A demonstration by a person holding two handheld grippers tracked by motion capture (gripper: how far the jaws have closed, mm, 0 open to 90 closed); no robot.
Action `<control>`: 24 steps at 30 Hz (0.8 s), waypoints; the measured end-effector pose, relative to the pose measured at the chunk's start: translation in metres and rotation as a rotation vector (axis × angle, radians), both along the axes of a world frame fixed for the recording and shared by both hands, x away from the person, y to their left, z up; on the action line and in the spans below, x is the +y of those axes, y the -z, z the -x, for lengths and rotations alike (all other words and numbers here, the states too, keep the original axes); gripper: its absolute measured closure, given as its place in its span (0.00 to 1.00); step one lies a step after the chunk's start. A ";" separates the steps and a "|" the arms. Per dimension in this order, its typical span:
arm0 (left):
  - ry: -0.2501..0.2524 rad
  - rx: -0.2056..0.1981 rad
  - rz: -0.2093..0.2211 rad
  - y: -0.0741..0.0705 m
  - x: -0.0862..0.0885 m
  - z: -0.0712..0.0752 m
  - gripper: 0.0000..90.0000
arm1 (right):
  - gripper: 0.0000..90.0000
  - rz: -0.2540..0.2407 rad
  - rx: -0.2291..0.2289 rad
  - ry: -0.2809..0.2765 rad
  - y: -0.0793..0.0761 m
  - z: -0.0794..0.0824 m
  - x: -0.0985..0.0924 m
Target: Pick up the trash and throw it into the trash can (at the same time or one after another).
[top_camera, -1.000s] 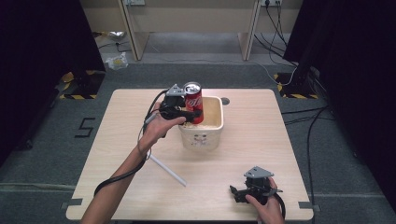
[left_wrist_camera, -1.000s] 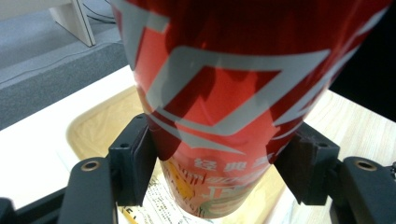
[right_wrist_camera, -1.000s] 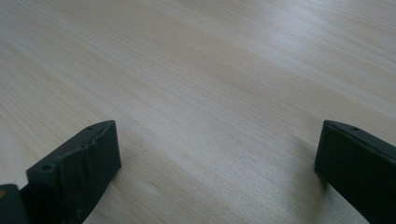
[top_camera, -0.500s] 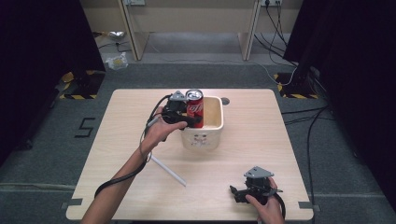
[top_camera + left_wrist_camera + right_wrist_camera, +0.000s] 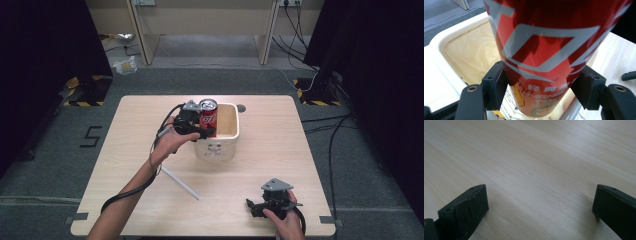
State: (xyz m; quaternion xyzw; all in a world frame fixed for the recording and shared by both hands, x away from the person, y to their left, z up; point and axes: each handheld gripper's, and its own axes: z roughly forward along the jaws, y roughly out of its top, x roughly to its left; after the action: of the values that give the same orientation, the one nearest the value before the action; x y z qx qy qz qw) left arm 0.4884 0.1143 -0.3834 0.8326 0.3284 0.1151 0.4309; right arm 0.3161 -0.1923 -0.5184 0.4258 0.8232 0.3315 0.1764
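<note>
While the left gripper point(image 5: 204, 129) clamps one red can point(image 5: 208, 118) by its side, the can stands over the near-left part of the single cream bin point(image 5: 231, 142) at the middle of the table point(image 5: 280, 140). In the high view its silver top faces up and its long axis runs close to vertical, leaning slightly. Whether its base touches the bin's floor cannot be told.

In the left gripper view the can point(image 5: 549, 47) rises between the two black pads, which press on its opposite sides low on the body. Its white lettering runs along its length, and its lower end points down into the bin point(image 5: 459, 47), whose pale inner floor shows behind it.

One thin white stick point(image 5: 179, 182) lies flat on the table, near the left forearm, slanting from upper left to lower right and well apart from the bin.

By the near edge of the table, the right gripper point(image 5: 256, 206) is held in the person's right hand, well away from the bin. In the right gripper view its two jaws stand wide apart over bare wood point(image 5: 531, 165), with nothing between them, so the right gripper point(image 5: 540, 202) is released.

Counted: two grippers, one can, one bin, one stick, one table.
</note>
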 end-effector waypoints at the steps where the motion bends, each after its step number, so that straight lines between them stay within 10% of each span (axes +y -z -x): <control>1: 0.000 0.000 0.000 0.000 0.000 0.000 0.37 | 0.00 0.000 0.000 0.000 0.000 0.000 0.000; 24: -0.025 -0.016 0.031 -0.003 0.004 0.000 0.32 | 0.00 0.000 0.002 0.000 0.000 0.000 0.000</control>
State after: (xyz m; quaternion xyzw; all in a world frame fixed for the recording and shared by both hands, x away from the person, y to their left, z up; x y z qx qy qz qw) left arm 0.4886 0.1185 -0.3804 0.8208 0.3368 0.1222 0.4450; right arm 0.3159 -0.1922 -0.5184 0.4263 0.8234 0.3308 0.1758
